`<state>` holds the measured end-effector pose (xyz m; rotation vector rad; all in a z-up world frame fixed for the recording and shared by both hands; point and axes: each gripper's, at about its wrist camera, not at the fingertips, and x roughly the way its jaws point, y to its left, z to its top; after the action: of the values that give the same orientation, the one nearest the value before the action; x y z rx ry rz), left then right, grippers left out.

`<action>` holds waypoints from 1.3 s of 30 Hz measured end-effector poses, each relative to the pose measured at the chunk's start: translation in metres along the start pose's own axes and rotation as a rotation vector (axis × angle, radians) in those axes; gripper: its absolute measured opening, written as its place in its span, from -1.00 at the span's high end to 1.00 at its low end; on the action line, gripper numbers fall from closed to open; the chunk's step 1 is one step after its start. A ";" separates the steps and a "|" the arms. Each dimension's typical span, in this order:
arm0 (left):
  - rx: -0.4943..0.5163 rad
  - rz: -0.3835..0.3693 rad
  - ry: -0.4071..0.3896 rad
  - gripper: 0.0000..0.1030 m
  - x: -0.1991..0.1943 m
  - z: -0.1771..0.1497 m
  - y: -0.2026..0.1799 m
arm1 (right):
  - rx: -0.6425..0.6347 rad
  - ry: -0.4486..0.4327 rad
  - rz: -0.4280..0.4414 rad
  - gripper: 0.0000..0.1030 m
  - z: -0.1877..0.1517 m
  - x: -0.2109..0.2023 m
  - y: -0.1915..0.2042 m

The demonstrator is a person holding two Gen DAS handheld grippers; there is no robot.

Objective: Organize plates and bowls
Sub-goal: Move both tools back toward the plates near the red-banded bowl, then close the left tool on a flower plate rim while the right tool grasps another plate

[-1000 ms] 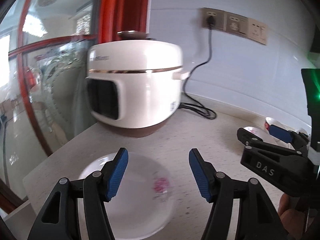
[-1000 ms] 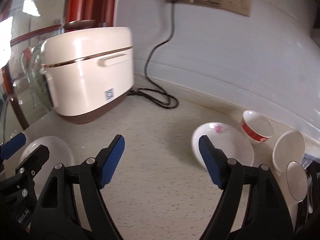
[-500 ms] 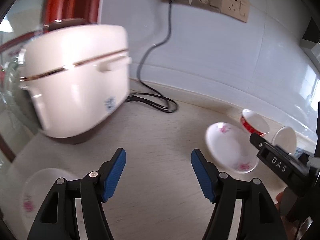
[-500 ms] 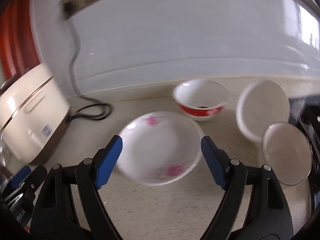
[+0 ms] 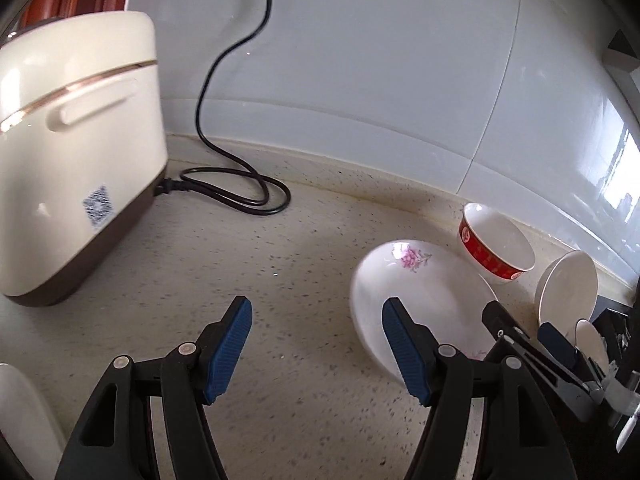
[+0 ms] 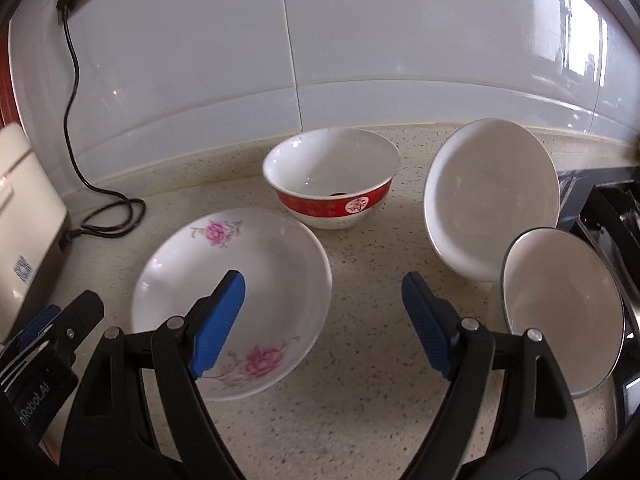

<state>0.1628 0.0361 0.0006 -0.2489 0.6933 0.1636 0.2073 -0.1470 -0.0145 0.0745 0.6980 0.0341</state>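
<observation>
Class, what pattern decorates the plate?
Pink flowers on white plate, clearest in the right wrist view.

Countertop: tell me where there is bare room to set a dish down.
The widest bare patch of countertop lies between the rice cooker, its coiled cord and the flowered plate. A smaller patch lies in front of the plate. It is crowded on the right: red-banded bowl, white bowl and rimmed dish cluster by the stove.

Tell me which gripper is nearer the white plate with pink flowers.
Right. The right gripper hangs open with its left finger over the white plate with pink flowers; the left gripper, also open, is over bare countertop further left, its right finger at the plate's edge.
</observation>
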 end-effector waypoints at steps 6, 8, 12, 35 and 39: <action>-0.003 -0.042 0.044 -0.33 0.022 -0.006 0.000 | -0.027 0.002 -0.028 -0.60 -0.001 0.006 0.002; -0.004 -0.057 0.051 -0.33 0.024 -0.006 -0.001 | -0.031 0.006 -0.031 -0.60 0.001 0.005 0.003; -0.001 -0.062 0.059 -0.33 0.028 -0.007 -0.002 | -0.043 0.019 -0.044 -0.60 0.002 0.007 0.005; 0.016 -0.113 0.119 -0.15 0.044 -0.009 -0.006 | 0.028 0.171 0.026 -0.61 -0.005 0.036 -0.007; 0.014 -0.138 0.141 -0.07 0.049 -0.010 -0.006 | 0.032 0.171 0.032 -0.58 -0.005 0.039 -0.007</action>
<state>0.1953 0.0305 -0.0370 -0.2962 0.8141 0.0091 0.2338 -0.1516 -0.0434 0.1141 0.8682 0.0605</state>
